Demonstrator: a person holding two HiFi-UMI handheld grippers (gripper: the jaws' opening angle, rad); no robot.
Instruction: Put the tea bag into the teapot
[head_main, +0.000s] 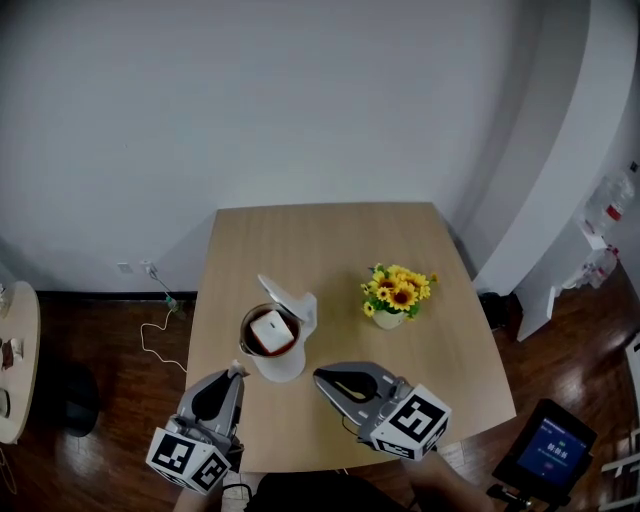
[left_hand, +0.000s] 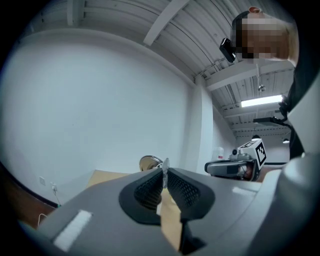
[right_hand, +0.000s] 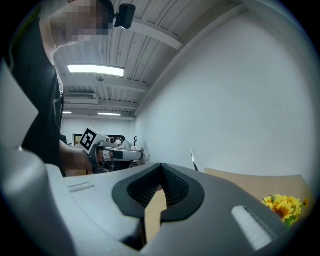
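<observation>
White and square, the tea bag (head_main: 272, 328) lay flat inside the open teapot (head_main: 281, 367), on dark reddish-brown liquid. With its sides about equal it had no clear long axis, and it sat turned a little askew to the tabletop's (head_main: 330, 240) edges. The teapot stood upright on the near left part of the tabletop. Its pale hinged lid (head_main: 291, 297) was tipped up and back on the far right side of the round mouth.

Just to the right of it, apart from it, yellow sunflowers (head_main: 397, 290) stood in a small pale pot (head_main: 388, 319). Nothing lay between the teapot and either gripper.

The left gripper (head_main: 237, 371) was close in front of the teapot, pointing at it. Its ribbed black fingers (left_hand: 150, 190) were drawn narrow onto a thin silvery sliver (left_hand: 164, 167) held edge-on; what it was could not be told. The right gripper (head_main: 320, 377) was just right of the teapot's base, pointing left, with its fingers (right_hand: 175, 186) closed tip to tip on nothing.

The tabletop was smooth light wood with rounded corners, set against a plain white wall (head_main: 300, 100) on a dark plank floor (head_main: 120, 350). A thin cable (head_main: 160, 330) trailed across the floor at the left. Near the right corner stood a dark device with a blue screen (head_main: 551, 446).
</observation>
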